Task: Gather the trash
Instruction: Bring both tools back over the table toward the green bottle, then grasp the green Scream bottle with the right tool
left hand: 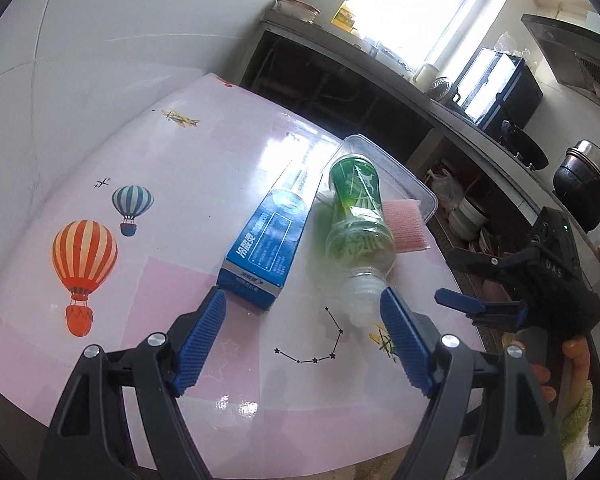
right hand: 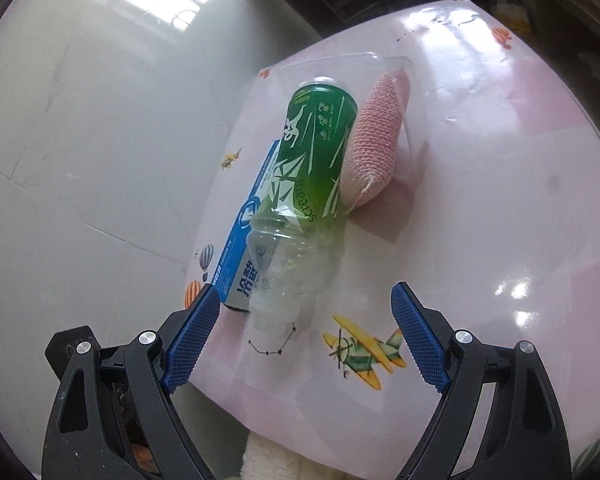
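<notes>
A green-labelled plastic bottle (left hand: 356, 208) (right hand: 316, 160) lies on the pink table, white cap toward me and base resting on a clear plastic container (left hand: 384, 168) (right hand: 340, 60). A blue carton (left hand: 268, 232) (right hand: 252, 236) lies alongside it on the left. My left gripper (left hand: 303, 294) stands open just short of the carton's near end and the bottle's cap, touching neither. My right gripper (right hand: 304, 292) (left hand: 448, 274) is open too, with the bottle's cap end between its fingers, untouched by the pads. In the left wrist view it sits to the right, held by a hand (left hand: 576, 352).
A pink sponge (left hand: 406, 224) (right hand: 376, 140) lies against the bottle, partly in the clear container. The pink tablecloth (left hand: 100, 320) shows balloons and planes. A white wall (right hand: 80, 140) runs along the table's left. A kitchen counter (left hand: 380, 68) with pots stands beyond the far edge.
</notes>
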Tool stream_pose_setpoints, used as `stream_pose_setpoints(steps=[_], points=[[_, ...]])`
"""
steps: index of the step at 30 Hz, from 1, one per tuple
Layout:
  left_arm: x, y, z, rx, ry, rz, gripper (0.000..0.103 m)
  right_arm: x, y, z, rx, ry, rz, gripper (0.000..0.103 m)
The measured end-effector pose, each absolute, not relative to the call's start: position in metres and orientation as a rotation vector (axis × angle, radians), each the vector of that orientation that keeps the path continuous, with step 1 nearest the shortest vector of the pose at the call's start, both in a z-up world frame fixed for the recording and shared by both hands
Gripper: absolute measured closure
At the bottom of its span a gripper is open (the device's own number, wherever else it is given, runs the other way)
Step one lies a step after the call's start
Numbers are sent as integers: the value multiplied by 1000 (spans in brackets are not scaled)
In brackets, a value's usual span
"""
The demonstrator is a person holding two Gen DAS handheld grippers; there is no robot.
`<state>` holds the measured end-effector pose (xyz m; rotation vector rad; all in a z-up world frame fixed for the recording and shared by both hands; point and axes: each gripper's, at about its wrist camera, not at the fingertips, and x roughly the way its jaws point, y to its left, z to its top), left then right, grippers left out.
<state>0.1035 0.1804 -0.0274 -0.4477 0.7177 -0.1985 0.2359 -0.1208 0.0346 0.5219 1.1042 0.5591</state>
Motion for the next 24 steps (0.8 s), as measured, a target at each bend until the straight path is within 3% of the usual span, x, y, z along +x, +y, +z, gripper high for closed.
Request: stream_pose_setpoints(steps=[13, 14, 17, 24], points=[[103, 190, -34, -489, 718, -204, 26, 281, -61, 16, 419, 1138, 525, 17], [103, 191, -35, -493, 718, -204, 26, 282, -58, 14, 407, 1138, 533, 18], [104, 193, -36, -499, 719, -202, 26, 283, -54, 9, 389, 1148, 534, 33], [103, 193, -39, -509, 728, -192, 26, 275, -58, 8, 364, 1149, 573, 34]])
